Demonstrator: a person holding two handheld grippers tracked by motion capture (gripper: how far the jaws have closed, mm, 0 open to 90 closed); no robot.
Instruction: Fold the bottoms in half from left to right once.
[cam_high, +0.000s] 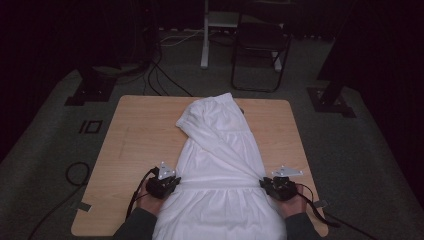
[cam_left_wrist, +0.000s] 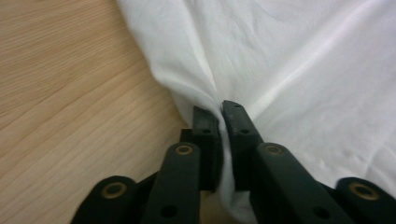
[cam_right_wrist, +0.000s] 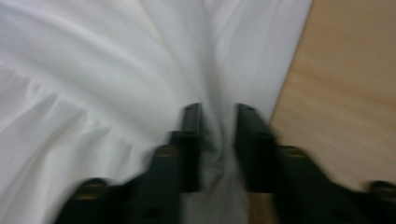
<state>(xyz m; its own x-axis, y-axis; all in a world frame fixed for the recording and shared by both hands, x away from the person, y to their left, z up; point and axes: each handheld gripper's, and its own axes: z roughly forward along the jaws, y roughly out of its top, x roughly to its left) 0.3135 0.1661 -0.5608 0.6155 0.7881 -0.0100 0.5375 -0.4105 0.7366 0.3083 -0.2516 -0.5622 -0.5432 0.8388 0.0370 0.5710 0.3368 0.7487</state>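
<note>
1. Left gripper, lower left of the high view: jaws pinch the garment edge.
2. Right gripper, lower right: jaws apart, cloth loose between; better to close before pulling.
3. Garment runs up the table centre; keep tension even.

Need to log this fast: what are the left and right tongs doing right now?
Left tongs: closed on the edge of the white garment.
Right tongs: apart, a fold of the garment between them; picture blurred, grip cannot be told.

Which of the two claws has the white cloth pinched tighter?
The left claw: its jaws squeeze the white garment. The right claw gapes wider.
</note>
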